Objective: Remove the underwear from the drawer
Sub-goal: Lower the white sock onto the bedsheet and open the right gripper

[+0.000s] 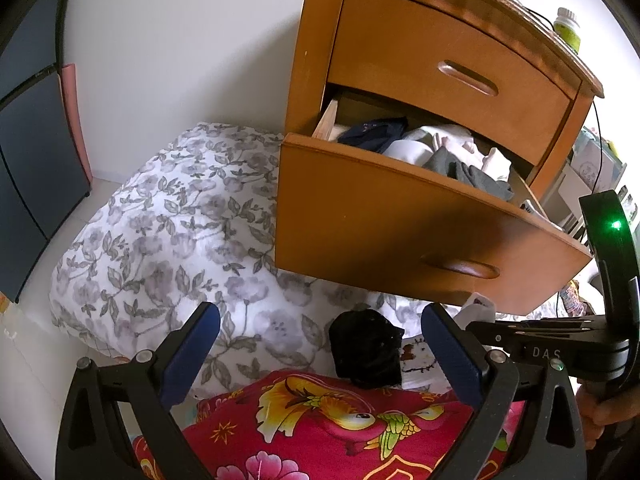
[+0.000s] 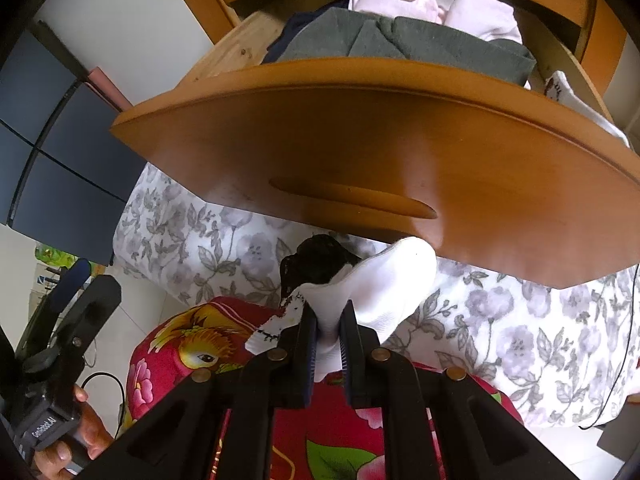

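Observation:
The wooden drawer stands pulled out, with grey, pale pink and navy clothes heaped inside. Below its front, my right gripper is shut on a white sock that sticks out past the pads. Just beyond lie a black garment and a white patterned piece on the bedding. My left gripper is open over the black garment, with nothing between its blue pads.
A red flowered pillow lies under both grippers, on a grey-leafed duvet. The upper drawer is closed, and a green jar stands on top. Dark cabinet doors are at the left. A hand holds the left gripper's handle.

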Tool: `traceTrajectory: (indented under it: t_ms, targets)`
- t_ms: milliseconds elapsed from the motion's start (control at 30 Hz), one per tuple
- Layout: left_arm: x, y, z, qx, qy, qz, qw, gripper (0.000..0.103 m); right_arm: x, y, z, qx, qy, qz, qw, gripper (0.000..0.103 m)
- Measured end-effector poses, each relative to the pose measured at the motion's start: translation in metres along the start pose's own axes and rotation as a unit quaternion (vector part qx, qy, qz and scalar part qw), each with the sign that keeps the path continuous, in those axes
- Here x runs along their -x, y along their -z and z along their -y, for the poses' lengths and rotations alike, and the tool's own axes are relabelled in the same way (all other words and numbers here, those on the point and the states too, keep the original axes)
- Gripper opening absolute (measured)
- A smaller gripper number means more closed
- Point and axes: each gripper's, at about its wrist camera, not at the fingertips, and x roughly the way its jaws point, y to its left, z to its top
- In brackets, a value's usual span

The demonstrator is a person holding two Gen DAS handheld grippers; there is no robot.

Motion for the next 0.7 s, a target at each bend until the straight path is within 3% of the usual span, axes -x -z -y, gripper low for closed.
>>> traceTrajectory:
  t_ms: [300, 400, 567, 700]
  targets:
    - [-0.005, 0.001, 0.0, -0.001, -0.003, -0.007, 1.0, 0.101, -0.003, -0.001, 0.002, -0.004, 0.004, -0.008, 1.0, 0.015]
    - [-0.005, 0.001, 0.0, -0.002, -0.003, -0.007, 1.0, 0.101, -0.002, -0.001, 0.003, -0.004, 0.009, -0.009, 1.0, 0.021]
    - [-0.005, 0.002, 0.001, -0.001, -0.003, -0.007, 1.0, 0.101, 0.005, 0.001, 0.001, 0.004, 0.023, 0.0, 1.0, 0.045]
    - [-0.004, 0.001, 0.0, -0.001, -0.003, -0.005, 1.0, 0.101, 0.012, 0.003, 0.001, 0.009, 0.033, 0.013, 0.999, 0.052]
